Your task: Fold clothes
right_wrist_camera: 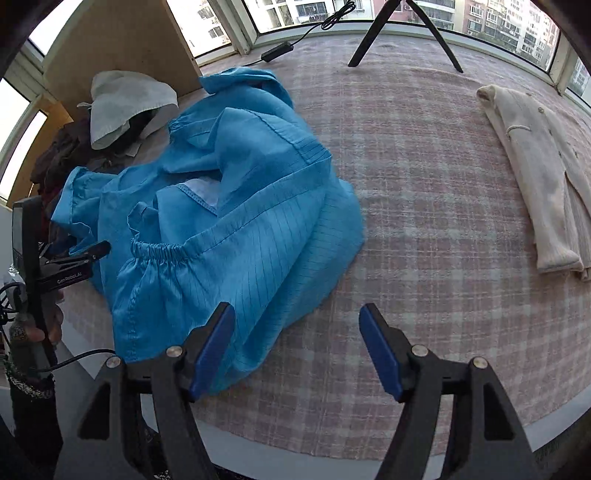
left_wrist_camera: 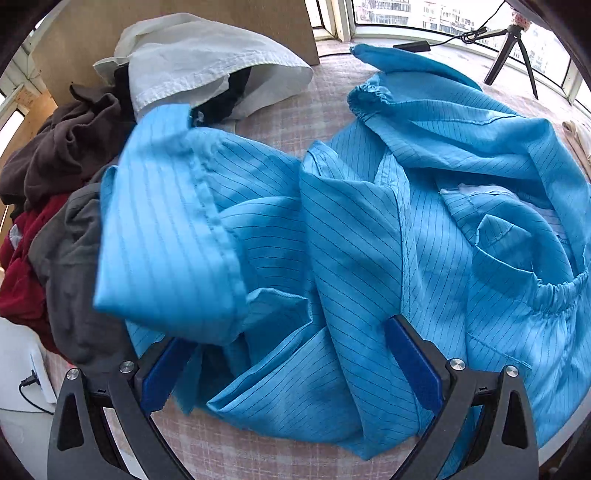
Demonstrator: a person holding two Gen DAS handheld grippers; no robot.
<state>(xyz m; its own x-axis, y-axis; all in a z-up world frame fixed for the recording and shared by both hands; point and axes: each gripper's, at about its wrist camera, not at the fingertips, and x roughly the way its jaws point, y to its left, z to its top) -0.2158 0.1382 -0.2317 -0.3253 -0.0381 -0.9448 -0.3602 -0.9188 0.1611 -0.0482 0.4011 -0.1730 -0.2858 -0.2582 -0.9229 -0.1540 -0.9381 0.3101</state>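
A crumpled blue pinstriped garment (left_wrist_camera: 351, 240) with elastic cuffs lies on the plaid tablecloth (left_wrist_camera: 229, 450). My left gripper (left_wrist_camera: 288, 365) points down over its near edge, open wide. Folds of the blue cloth lie between its blue pads (left_wrist_camera: 413, 362), which do not press on them. In the right wrist view the same garment (right_wrist_camera: 229, 229) fills the left half. My right gripper (right_wrist_camera: 295, 350) is open above the tablecloth (right_wrist_camera: 424, 221); its left finger overlaps the garment's hem and nothing sits between its fingers. The left gripper (right_wrist_camera: 98, 251) shows at the far left, held by a hand.
A heap of clothes sits at the left: white (left_wrist_camera: 192, 59), brown (left_wrist_camera: 66, 147), grey (left_wrist_camera: 74, 266) and red (left_wrist_camera: 18, 280). A folded cream garment (right_wrist_camera: 543, 177) lies at the right. A tripod (right_wrist_camera: 402, 33) and a cabled adapter (right_wrist_camera: 277, 51) stand by the windows.
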